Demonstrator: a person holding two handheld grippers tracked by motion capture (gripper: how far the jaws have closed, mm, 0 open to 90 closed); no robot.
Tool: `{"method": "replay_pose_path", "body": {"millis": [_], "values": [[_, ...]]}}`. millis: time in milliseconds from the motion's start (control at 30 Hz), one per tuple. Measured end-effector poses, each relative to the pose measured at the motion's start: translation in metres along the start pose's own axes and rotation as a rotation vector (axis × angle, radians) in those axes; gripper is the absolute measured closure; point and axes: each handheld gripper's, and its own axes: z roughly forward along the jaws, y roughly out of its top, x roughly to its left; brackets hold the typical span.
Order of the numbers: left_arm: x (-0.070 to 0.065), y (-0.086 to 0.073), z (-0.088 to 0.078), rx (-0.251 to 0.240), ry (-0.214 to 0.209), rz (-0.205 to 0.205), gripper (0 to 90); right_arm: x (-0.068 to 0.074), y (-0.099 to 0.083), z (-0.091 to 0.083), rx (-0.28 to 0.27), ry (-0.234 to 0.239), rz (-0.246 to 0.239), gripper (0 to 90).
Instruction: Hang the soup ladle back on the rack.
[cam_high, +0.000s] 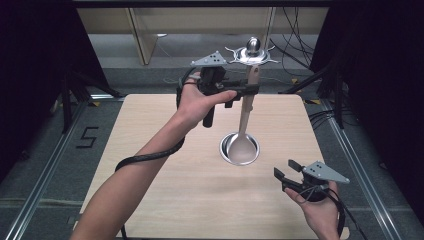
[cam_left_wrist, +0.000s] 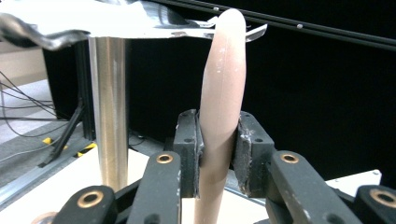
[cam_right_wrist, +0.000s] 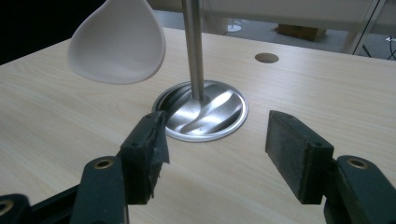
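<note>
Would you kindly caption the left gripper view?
Left gripper clamps a beige wooden spoon handle beside a steel stand pole.

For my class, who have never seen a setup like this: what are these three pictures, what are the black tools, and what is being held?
A person holds a hand-operated gripper in each hand at a wooden table. One camera looks down from above; one rides on each gripper, looking along its jaws. On the table stands a metal rack with a round base and hooks on top. The left gripper is shut on the handle of a pale spoon, holding it upright near the hooks. The right gripper is open and holds nothing.
</note>
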Motion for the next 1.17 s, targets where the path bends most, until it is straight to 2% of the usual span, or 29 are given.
{"method": "replay_pose_path", "body": {"millis": [67, 100, 133, 200, 233, 267, 300, 333, 367, 467, 500, 533, 567, 600, 633, 700, 767, 800, 833, 867, 933, 967, 1033, 1067, 1100, 1133, 1167], "values": [[-0.001, 0.0, -0.001, -0.005, 0.018, 0.019, 70.1, -0.001, 0.0, 0.001, -0.012, 0.01, -0.004, 38.6], [-0.006, -0.002, -0.003, -0.005, 0.041, -0.027, 67.6, -0.001, 0.0, 0.001, -0.012, 0.01, -0.004, 38.6], [-0.007, -0.003, -0.004, -0.006, 0.053, -0.011, 64.3, -0.003, 0.0, 0.001, -0.014, 0.007, -0.033, 38.6], [-0.01, -0.008, -0.011, 0.002, 0.095, 0.031, 59.2, -0.004, 0.0, 0.001, -0.03, 0.001, -0.04, 38.5], [-0.011, -0.011, -0.013, 0.002, 0.107, 0.041, 55.1, -0.004, 0.0, -0.002, 0.003, -0.006, -0.023, 38.5], [-0.011, -0.014, -0.017, 0.005, 0.122, 0.055, 55.1, -0.004, 0.0, -0.002, 0.003, -0.006, -0.023, 38.5], [-0.012, -0.021, -0.025, 0.01, 0.155, 0.079, 51.5, -0.002, 0.0, -0.002, 0.006, -0.005, 0.003, 38.4], [-0.012, -0.021, -0.025, 0.01, 0.155, 0.079, 50.0, -0.002, 0.0, -0.002, 0.006, -0.005, 0.003, 38.4], [-0.013, -0.028, -0.034, 0.011, 0.18, 0.101, 48.5, -0.005, 0.0, -0.001, -0.007, -0.008, -0.03, 38.3], [-0.015, -0.035, -0.043, 0.015, 0.199, 0.119, 45.3, -0.004, 0.001, -0.001, -0.002, -0.006, -0.029, 38.3], [-0.016, -0.04, -0.049, 0.017, 0.209, 0.131, 43.0, -0.002, 0.0, -0.002, 0.008, -0.008, 0.002, 38.1], [-0.018, -0.048, -0.058, 0.027, 0.222, 0.15, 42.2, -0.003, 0.0, -0.002, 0.004, -0.009, -0.006, 38.0], [-0.018, -0.048, -0.058, 0.027, 0.222, 0.15, 41.3, -0.003, 0.0, -0.002, 0.004, -0.009, -0.006, 38.0], [-0.02, -0.055, -0.064, 0.039, 0.233, 0.163, 41.3, -0.003, 0.0, -0.002, 0.006, -0.01, 0.003, 38.0], [-0.021, -0.06, -0.069, 0.046, 0.237, 0.169, 40.1, -0.006, 0.0, -0.001, -0.009, -0.006, -0.022, 37.9], [-0.022, -0.076, -0.08, 0.071, 0.257, 0.182, 37.3, -0.007, -0.001, 0.0, -0.017, -0.005, -0.027, 37.7], [-0.023, -0.095, -0.093, 0.095, 0.282, 0.177, 36.6, -0.007, -0.001, -0.001, -0.01, -0.011, -0.028, 37.7], [-0.021, -0.108, -0.101, 0.097, 0.302, 0.211, 35.9, -0.007, -0.001, 0.0, -0.013, -0.006, -0.029, 37.6], [-0.02, -0.117, -0.105, 0.103, 0.304, 0.202, 35.1, -0.007, -0.001, 0.0, -0.014, -0.008, -0.028, 37.6], [-0.022, -0.132, -0.111, 0.126, 0.31, 0.153, 34.4, -0.007, -0.001, 0.0, -0.014, -0.008, -0.027, 37.6], [-0.022, -0.163, -0.123, 0.154, 0.344, 0.117, 32.3, -0.008, -0.001, 0.0, -0.013, -0.011, -0.034, 37.3], [-0.02, -0.179, -0.129, 0.17, 0.356, 0.113, 32.3, -0.007, -0.001, 0.0, -0.009, -0.005, -0.015, 37.1], [-0.017, -0.207, -0.139, 0.197, 0.394, 0.091, 31.7, -0.009, -0.002, 0.001, -0.003, -0.004, -0.021, 37.1], [-0.016, -0.219, -0.144, 0.206, 0.408, 0.088, 31.7, -0.006, -0.003, -0.001, 0.021, -0.011, 0.026, 37.1], [-0.015, -0.229, -0.148, 0.22, 0.424, 0.088, 31.7, -0.008, -0.003, 0.001, -0.002, -0.002, 0.0, 37.1], [-0.016, -0.236, -0.152, 0.24, 0.424, 0.068, 31.8, -0.008, -0.003, 0.001, -0.002, 0.0, 0.006, 37.2], [-0.017, -0.239, -0.155, 0.237, 0.424, 0.052, 32.3, -0.009, -0.003, 0.002, -0.005, -0.003, -0.016, 37.3]]}}
